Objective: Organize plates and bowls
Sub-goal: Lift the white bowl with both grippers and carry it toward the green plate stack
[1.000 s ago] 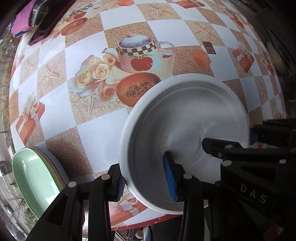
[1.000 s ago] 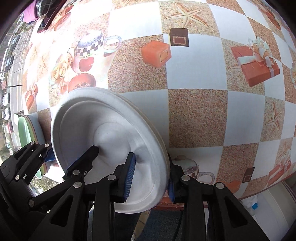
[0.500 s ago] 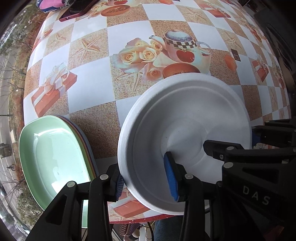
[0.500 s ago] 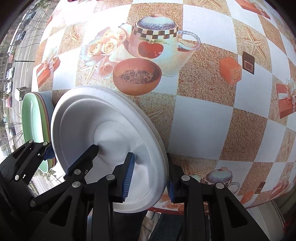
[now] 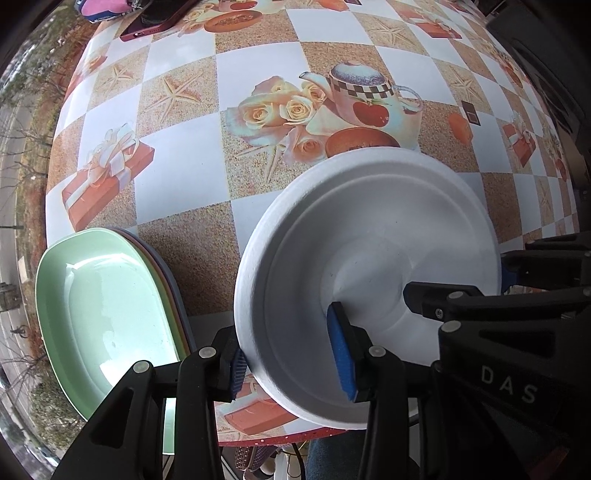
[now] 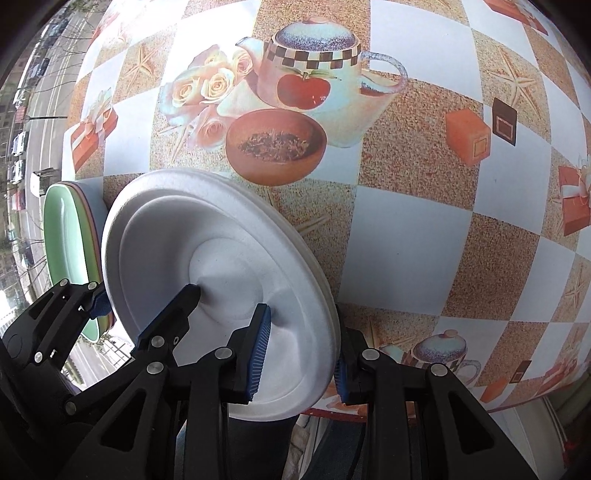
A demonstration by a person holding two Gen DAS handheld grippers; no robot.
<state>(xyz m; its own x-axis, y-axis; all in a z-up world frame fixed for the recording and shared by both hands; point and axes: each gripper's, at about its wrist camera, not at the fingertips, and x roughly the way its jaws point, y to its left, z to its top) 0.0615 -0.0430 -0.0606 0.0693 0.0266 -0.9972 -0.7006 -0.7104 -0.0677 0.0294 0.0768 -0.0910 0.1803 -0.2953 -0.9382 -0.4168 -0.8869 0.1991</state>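
1. The white foam plate (image 5: 369,236) is held in the air above the desk (image 5: 177,177), tilted, just beside the stack of coloured oval plates (image 5: 107,306), which sits at the desk's near edge. In the right wrist view its rim looks doubled, so there may be more than one foam plate; I cannot tell for sure.
2. The left hand-held gripper (image 5: 291,363) pinches the foam plate's near rim: one blue pad lies inside the dish and the other behind the rim, on the side facing the oval stack.
3. The right hand-held gripper (image 6: 301,354) pinches the rim on the side away from that stack, one pad on the inner face and one behind.
4. Judged from this, the step in hand is carrying the foam plate toward a resting place, probably near the oval stack.
5. The next move calls for levelling the plate, lowering it with both grips kept even, and letting go only once it rests flat. Foam bends easily, so uneven pulling could crease it.
6. A phone (image 5: 155,20) lies at the far edge, well apart from the stack.
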